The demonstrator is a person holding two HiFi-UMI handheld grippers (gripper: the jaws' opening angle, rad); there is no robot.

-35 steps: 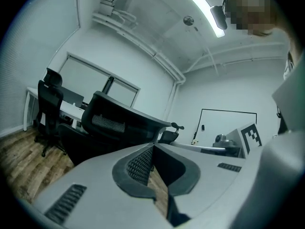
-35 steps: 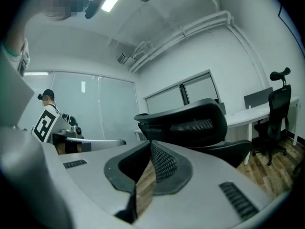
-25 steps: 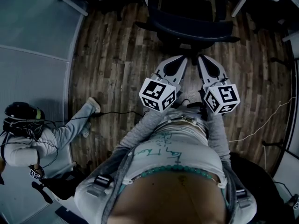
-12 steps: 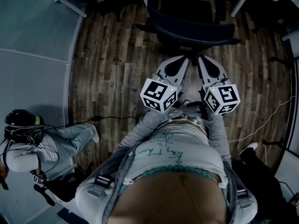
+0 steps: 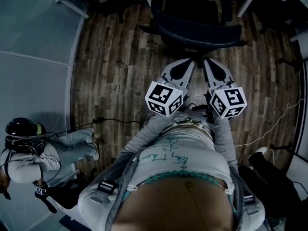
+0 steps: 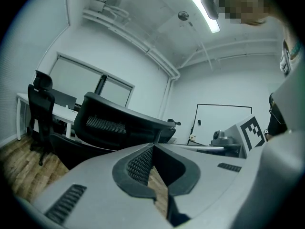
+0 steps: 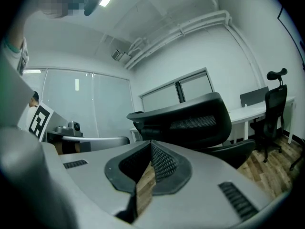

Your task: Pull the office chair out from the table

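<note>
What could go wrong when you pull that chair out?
The left gripper and right gripper both have their fingers shut on nothing, so they might just slip off the office chair. Stepping back could also mean tripping on the floor cable.

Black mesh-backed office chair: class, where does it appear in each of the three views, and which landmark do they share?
Head view: the black mesh-backed office chair is at top centre.
Left gripper view: the chair sits left of centre.
Right gripper view: the chair sits right of centre.
Shared landmark: the wood-plank floor under the chair.
</note>
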